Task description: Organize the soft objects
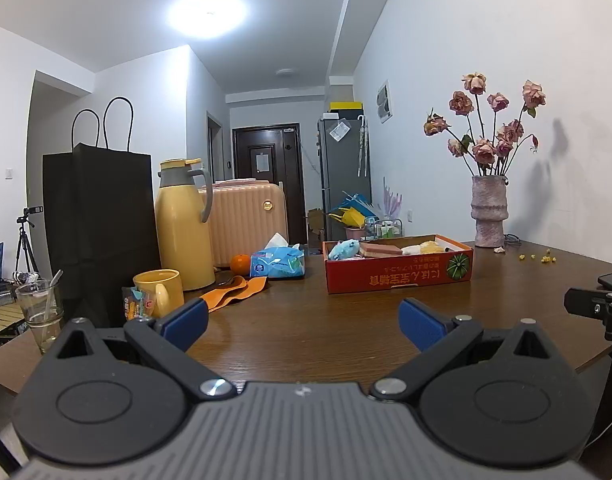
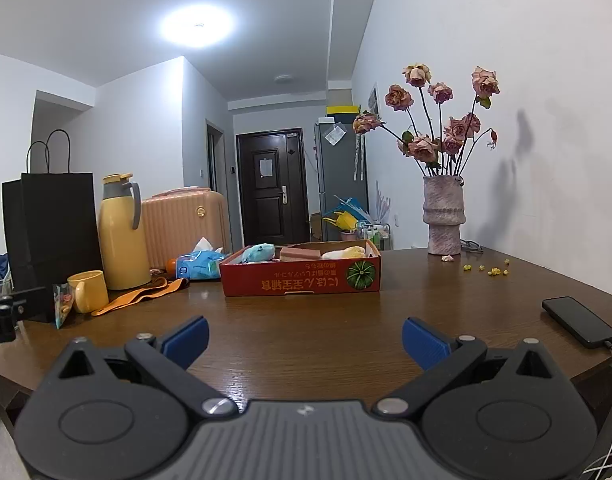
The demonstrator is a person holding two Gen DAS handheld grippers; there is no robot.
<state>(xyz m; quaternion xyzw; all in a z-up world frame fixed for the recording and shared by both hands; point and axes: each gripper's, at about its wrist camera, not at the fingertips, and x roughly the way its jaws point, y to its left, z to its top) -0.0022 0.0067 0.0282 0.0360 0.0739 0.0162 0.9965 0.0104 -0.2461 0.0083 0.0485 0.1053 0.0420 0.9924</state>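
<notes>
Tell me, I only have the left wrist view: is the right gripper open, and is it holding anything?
Observer: The right gripper is open, with nothing between its fingers.
Operator: What's the dark thing at my far right edge?
Observer: A black phone lying flat on the table, with a cable plugged in.
Operator: Anything between that gripper and the box?
Observer: No, only bare wood up to the red box.

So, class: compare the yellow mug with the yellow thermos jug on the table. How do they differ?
The yellow mug is short and squat; the yellow thermos jug stands much taller. The mug is open-topped; the jug has a lid. The mug's handle is yellow; the jug's handle is grey. Both stand upright on the left of the table and share a similar yellow.
</notes>
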